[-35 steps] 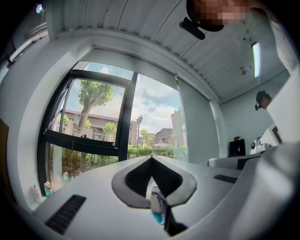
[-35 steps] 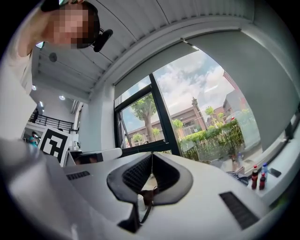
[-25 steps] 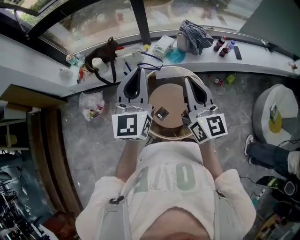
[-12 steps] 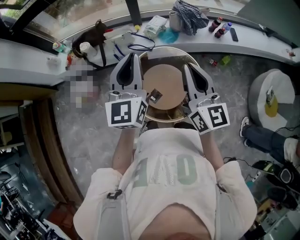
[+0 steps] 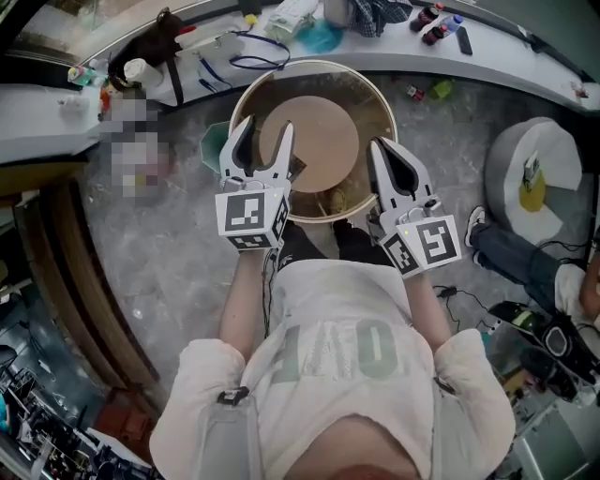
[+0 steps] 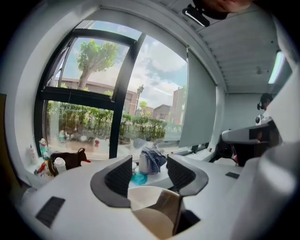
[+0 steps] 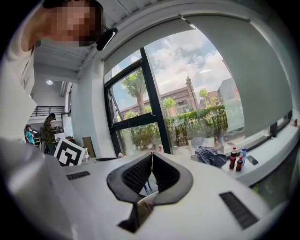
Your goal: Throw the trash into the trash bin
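Observation:
A round trash bin with a pale rim and a brown inside stands on the floor in front of me. My left gripper hangs over its left side. Its jaws have just been opening and now stand apart, with nothing between them. A small dark piece of trash lies inside the bin just right of that gripper. It shows as a brown card below the jaws in the left gripper view. My right gripper is over the bin's right rim, shut and empty, its fingertips touching.
A curved window counter runs behind the bin, carrying a dark bag, a checked cloth and bottles. A white round stool and someone's leg are at the right. Small litter lies on the floor.
Both grippers have dropped toward the bin. The left jaws, shut in both earlier frames, now stand apart. The dark piece has stayed in the same spot in the bin.

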